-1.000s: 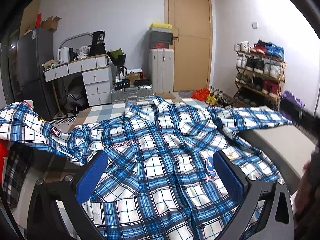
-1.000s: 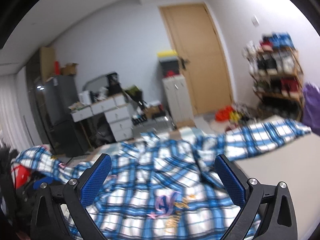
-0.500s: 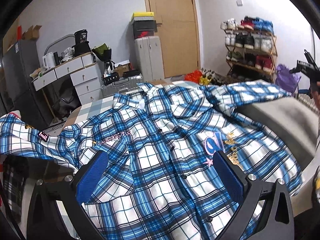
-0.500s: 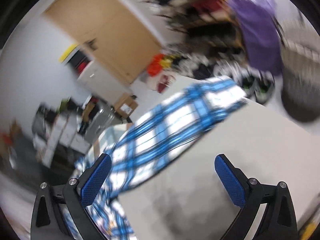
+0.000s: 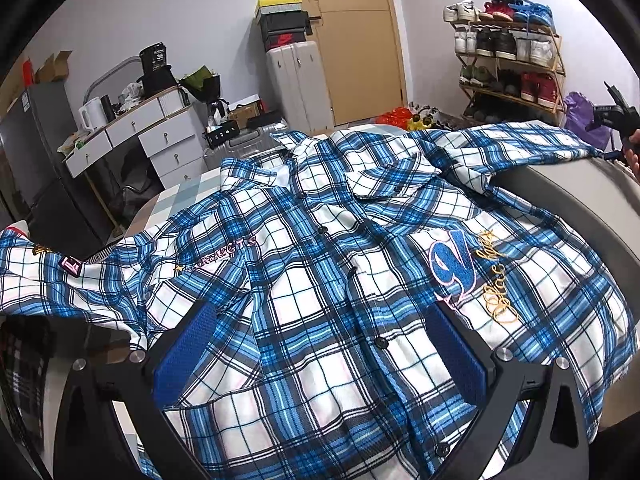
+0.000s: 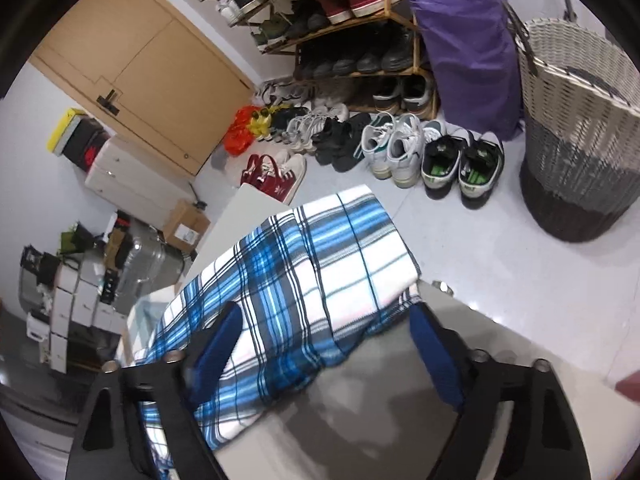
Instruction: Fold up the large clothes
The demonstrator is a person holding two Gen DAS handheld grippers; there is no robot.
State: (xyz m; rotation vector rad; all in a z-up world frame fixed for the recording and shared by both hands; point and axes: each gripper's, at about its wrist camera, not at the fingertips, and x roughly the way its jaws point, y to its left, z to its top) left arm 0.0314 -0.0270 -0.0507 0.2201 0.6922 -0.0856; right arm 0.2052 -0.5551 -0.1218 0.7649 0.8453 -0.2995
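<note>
blue plaid shirt (image 5: 320, 280) spread front-up across the grey table (image 5: 580, 200), left gripper (image 5: 320, 356) released and wide above its lower front, right gripper (image 6: 320, 344) closing around the sleeve end (image 6: 320, 260) at the table's corner, pads not yet pressing.

A grey counter (image 5: 568, 200) carries a blue-and-white plaid shirt (image 5: 320, 280) — it lies spread open, front side up, buttons visible. One sleeve (image 6: 312, 264) reaches to the counter's far corner and its cuff hangs over the edge. The other sleeve drapes off the opposite side — the counter's grey top (image 6: 360, 420) is bare beside it.
</note>
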